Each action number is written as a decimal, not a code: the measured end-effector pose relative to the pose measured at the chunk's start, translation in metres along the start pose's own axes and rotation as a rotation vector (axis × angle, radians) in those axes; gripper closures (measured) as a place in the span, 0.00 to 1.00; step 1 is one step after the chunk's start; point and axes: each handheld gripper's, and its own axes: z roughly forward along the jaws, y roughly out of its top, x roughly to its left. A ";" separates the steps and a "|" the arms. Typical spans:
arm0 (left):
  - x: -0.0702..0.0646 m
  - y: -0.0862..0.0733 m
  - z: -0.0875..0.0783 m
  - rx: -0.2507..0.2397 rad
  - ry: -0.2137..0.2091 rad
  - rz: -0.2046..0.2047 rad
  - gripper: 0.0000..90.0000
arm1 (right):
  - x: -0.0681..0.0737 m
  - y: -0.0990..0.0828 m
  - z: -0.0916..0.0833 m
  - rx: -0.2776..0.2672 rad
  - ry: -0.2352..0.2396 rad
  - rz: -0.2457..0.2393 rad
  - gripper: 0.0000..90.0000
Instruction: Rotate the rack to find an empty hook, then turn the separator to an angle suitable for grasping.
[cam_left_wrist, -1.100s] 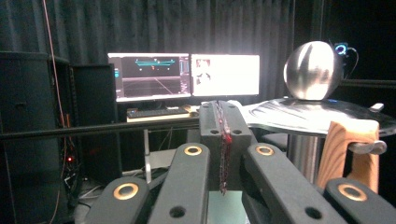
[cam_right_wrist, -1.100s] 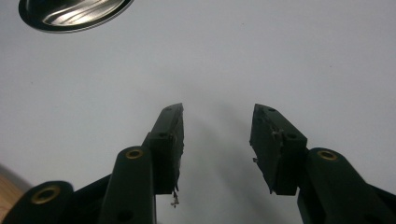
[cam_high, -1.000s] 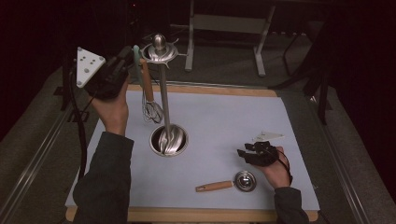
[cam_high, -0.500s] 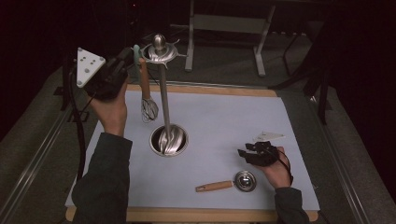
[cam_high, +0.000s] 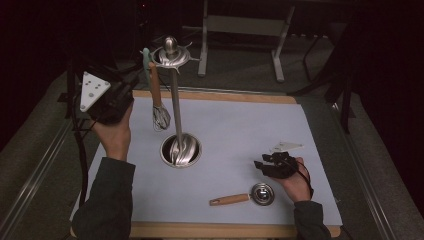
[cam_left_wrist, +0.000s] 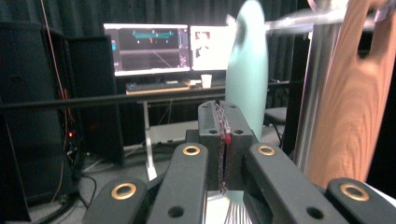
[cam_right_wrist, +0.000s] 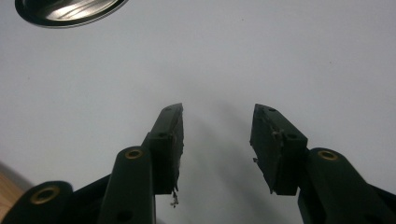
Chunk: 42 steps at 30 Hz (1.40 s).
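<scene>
A steel utensil stand (cam_high: 175, 107) rises from its round base (cam_high: 181, 150) on the blue mat. A whisk (cam_high: 159, 112) with a wooden handle and a teal end hangs from the stand's top. My left gripper (cam_high: 136, 80) is just left of that handle and below its teal end, apart from it. In the left gripper view the jaws (cam_left_wrist: 224, 112) are together; they have just eased apart a hair, with nothing between them. The teal end (cam_left_wrist: 247, 70), the pole (cam_left_wrist: 322, 93) and the wooden handle (cam_left_wrist: 359, 102) stand close behind. My right gripper (cam_high: 267, 162) (cam_right_wrist: 217, 112) rests open over the mat.
A small steel cup with a wooden handle (cam_high: 250, 195) lies on the mat just in front of the right hand. The mat (cam_high: 240, 130) covers a wooden table top (cam_high: 215, 231). A metal frame (cam_high: 240, 30) stands behind the table. Lit monitors (cam_left_wrist: 154, 46) show in the left gripper view.
My left gripper has sunk and drawn back from the whisk's teal top, letting it go; the whisk stays hanging on the stand. The right hand has not moved.
</scene>
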 end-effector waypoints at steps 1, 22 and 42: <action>0.001 -0.003 -0.001 0.007 0.001 -0.002 0.98 | 0.000 0.000 0.000 -0.001 0.000 0.000 0.60; 0.004 -0.057 -0.007 0.124 0.001 -0.021 0.97 | 0.002 0.000 -0.001 0.004 0.008 -0.009 0.60; 0.001 -0.139 -0.018 0.300 -0.024 -0.045 0.88 | 0.012 0.003 -0.003 0.019 0.076 -0.086 0.60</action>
